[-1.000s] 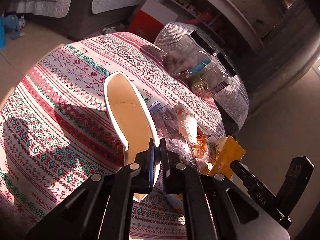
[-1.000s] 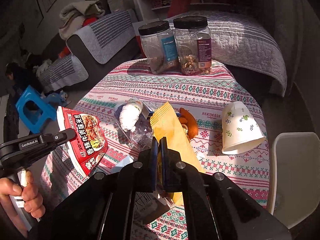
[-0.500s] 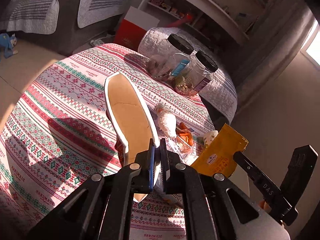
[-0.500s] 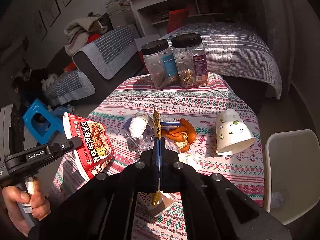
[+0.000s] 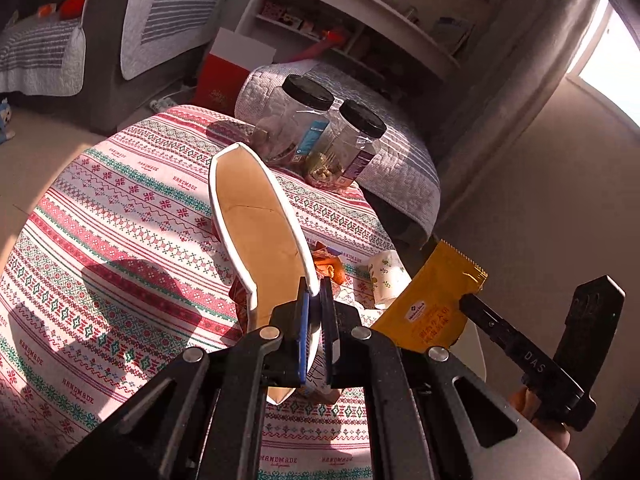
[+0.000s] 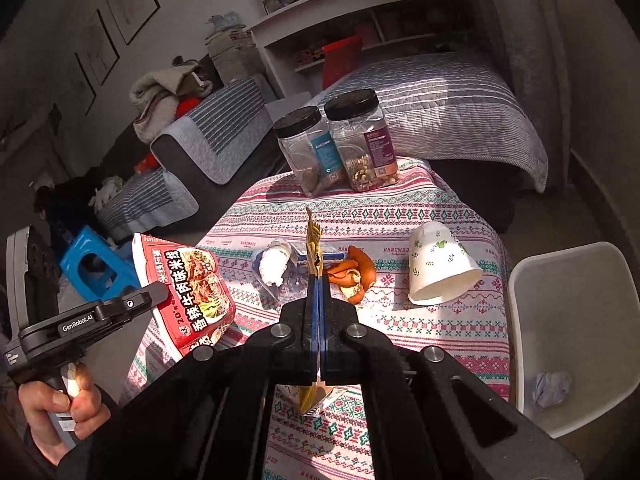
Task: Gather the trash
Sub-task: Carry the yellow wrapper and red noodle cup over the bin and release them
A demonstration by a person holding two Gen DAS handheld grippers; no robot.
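My left gripper (image 5: 315, 292) is shut on the rim of a red and white instant noodle box (image 5: 260, 232), held above the patterned table; the box shows its printed side in the right wrist view (image 6: 192, 284). My right gripper (image 6: 319, 280) is shut on a yellow snack wrapper (image 6: 313, 240), seen edge-on, lifted above the table; it also shows in the left wrist view (image 5: 432, 308). On the table lie a wad of tissue in plastic (image 6: 274, 266), orange peels (image 6: 352, 276) and a tipped paper cup (image 6: 440, 268).
Two black-lidded jars (image 6: 336, 148) stand at the table's far edge. A white trash bin (image 6: 576, 340) holding a crumpled tissue sits to the right of the table. A small carton (image 6: 316, 396) lies under my right gripper. A bed and sofa stand beyond.
My right gripper has lifted the yellow wrapper off the table and turned it edge-on. My left gripper has risen and pulled back with the noodle box.
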